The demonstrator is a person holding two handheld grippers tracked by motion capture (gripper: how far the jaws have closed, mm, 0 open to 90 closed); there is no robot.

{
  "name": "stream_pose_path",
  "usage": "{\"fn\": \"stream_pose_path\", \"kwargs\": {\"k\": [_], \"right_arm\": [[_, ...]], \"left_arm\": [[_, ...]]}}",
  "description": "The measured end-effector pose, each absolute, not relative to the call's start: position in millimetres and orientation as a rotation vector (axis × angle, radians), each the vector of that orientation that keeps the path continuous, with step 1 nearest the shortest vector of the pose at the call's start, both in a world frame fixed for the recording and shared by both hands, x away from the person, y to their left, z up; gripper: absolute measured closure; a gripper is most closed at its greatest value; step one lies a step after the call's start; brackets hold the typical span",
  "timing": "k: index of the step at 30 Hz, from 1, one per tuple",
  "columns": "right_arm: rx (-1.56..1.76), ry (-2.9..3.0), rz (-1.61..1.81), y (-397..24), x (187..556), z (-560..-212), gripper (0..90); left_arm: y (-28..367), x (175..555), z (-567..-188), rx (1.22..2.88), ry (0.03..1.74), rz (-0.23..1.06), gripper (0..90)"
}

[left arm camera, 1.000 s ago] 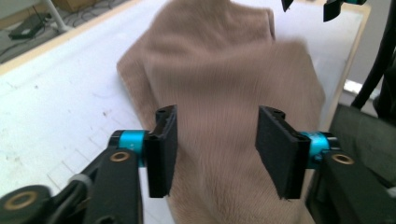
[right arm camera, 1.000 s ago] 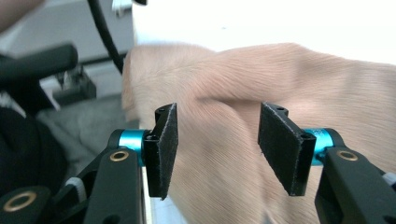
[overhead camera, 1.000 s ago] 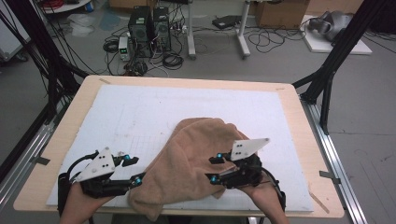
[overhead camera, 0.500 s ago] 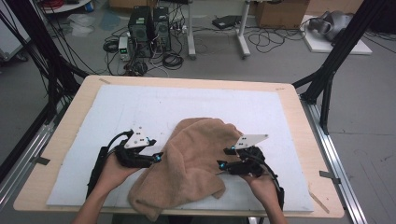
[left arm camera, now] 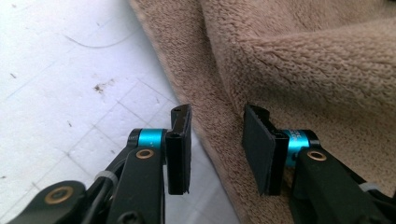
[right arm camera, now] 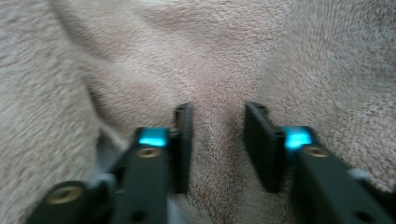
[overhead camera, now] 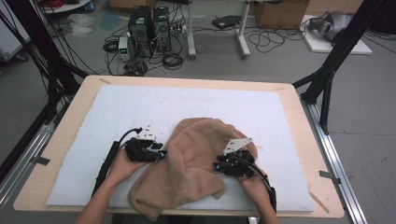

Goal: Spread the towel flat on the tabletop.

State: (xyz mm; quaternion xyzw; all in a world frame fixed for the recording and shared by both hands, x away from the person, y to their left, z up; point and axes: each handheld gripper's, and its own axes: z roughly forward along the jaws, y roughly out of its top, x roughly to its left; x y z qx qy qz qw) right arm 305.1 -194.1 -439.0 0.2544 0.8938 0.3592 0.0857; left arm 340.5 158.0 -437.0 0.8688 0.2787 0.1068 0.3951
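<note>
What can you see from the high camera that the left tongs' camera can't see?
The high view alone takes in the whole wooden table, both hands, the right tongs on the towel, and the computers and cables on the floor. The left gripper view alone shows the left tongs close up, open across the towel's edge. Both share the brown towel and the white board.

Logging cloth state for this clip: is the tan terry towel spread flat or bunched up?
Bunched. The tan terry towel lies crumpled on the white foam board, with thick folds and ridges in the left gripper view.
</note>
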Motion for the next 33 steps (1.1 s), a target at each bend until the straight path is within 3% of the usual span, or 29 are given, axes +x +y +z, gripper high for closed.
{"fn": "stream_pose_path", "kwargs": {"k": [5, 18, 23, 26, 30, 33], "right_arm": [[0.724, 2.708, 1.064, -201.7, 300.2, -434.8, 84.8], [0.740, 2.676, 1.019, -250.0, 272.9, -415.7, 84.9], [0.747, 2.680, 1.035, -252.0, 274.0, -419.8, 84.1], [0.753, 2.684, 1.051, -249.6, 277.5, -422.7, 83.4], [0.745, 2.693, 1.060, -246.2, 281.3, -424.2, 82.7], [0.742, 2.690, 1.073, -243.8, 283.5, -423.5, 82.7]], "left_arm": [[164.3, 338.9, -427.9, 2.147, 0.695, 0.284, 62.6], [151.6, 343.7, -430.0, 2.152, 0.682, 0.276, 59.6], [142.0, 346.1, -440.2, 2.230, 0.676, 0.252, 57.0], [140.1, 344.5, -441.0, 2.240, 0.666, 0.284, 61.7], [138.9, 343.3, -440.5, 2.248, 0.653, 0.283, 80.3], [138.9, 342.8, -439.1, 2.259, 0.653, 0.285, 84.6]]}}
